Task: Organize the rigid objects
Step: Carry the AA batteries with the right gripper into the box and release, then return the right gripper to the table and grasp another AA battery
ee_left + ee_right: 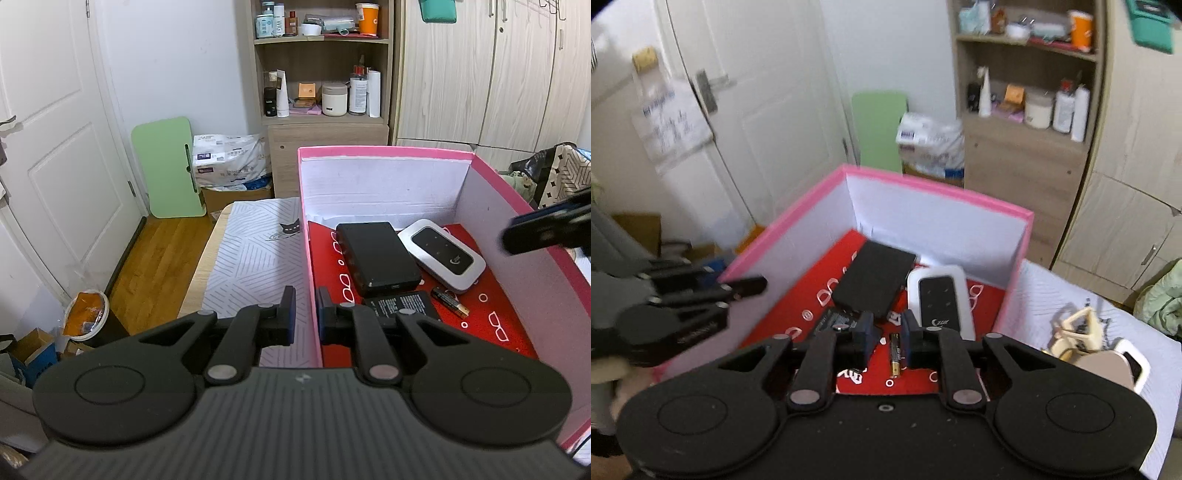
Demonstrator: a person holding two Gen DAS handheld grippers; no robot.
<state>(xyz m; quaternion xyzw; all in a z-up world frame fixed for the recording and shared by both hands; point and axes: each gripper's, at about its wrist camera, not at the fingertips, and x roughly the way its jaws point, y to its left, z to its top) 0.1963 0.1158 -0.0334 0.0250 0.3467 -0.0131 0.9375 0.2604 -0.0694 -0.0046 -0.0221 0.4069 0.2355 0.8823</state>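
A pink box with a red floor holds a black flat device, a white pocket router, a flat battery pack and a small AA battery. My left gripper straddles the box's left wall; whether its pads press it is unclear. My right gripper is open and empty above the box, over the AA battery. The black device and router lie just beyond it. The left gripper also shows at the left in the right wrist view.
The box sits on a table with a patterned cloth. Beige items lie on the cloth right of the box. A shelf unit, wardrobe doors, a green board and a white door stand behind.
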